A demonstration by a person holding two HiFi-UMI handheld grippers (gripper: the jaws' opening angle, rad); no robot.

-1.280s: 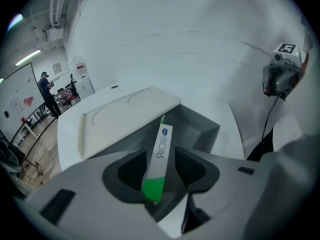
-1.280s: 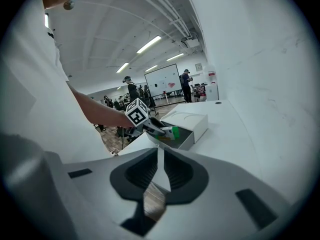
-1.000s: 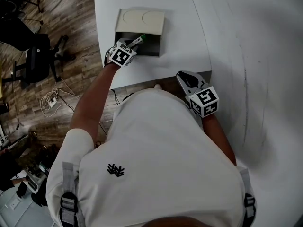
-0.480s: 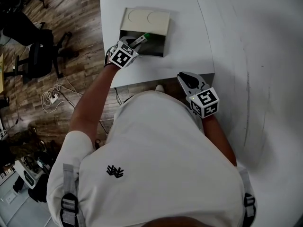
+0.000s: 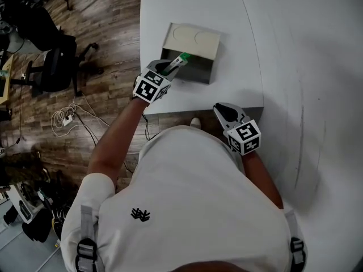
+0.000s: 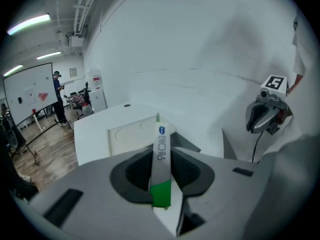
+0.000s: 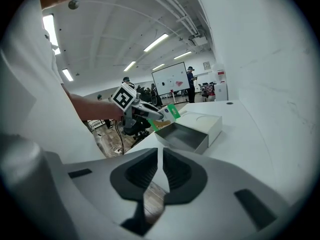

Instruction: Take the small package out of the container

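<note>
The left gripper (image 5: pixel 172 66) is pinching the small package (image 6: pixel 161 156) just above the open box (image 5: pixel 193 37). It is worth lifting it straight up with a firm grip. The right gripper (image 5: pixel 222 110), pressed together and empty, is hanging by the table (image 5: pixel 238 67) edge.

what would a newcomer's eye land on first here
The green-and-white small package, pinched in the left gripper over the rim of the open container, near the left edge of the white table. Next, the right gripper, shut and empty, idle at the table's near edge.
</note>
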